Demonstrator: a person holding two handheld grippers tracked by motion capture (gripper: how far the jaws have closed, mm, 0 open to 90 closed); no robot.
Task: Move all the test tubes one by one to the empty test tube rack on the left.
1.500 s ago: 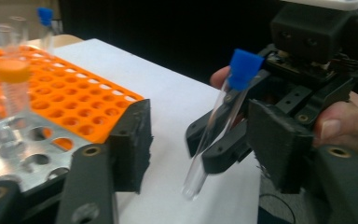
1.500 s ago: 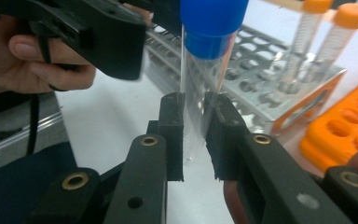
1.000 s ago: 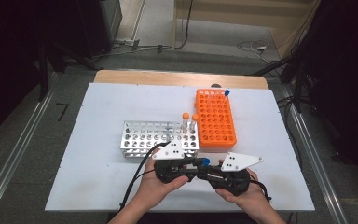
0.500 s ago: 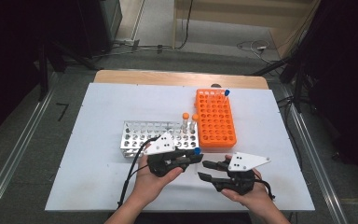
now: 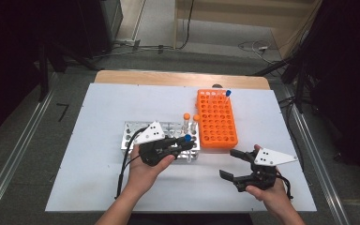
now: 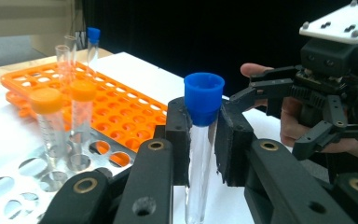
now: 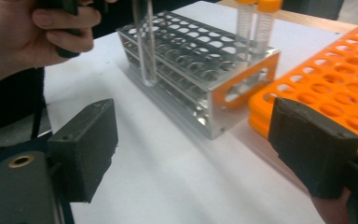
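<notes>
My left tool point(image 6: 200, 140) grips a blue-capped tube point(image 6: 201, 135) upright, just off the metal rack's point(image 5: 136, 133) near edge. My right tool point(image 5: 236, 164), its jaws just spread wide with nothing between them, hangs over the table point(image 5: 98, 187), well right of that rack.

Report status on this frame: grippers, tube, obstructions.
Left gripper shut on blue-capped tube, upright beside silver rack. Right gripper open, jaws just opened, nothing between them. Two orange-capped tubes stand at the rack's orange-rack end; nothing blocking.
</notes>
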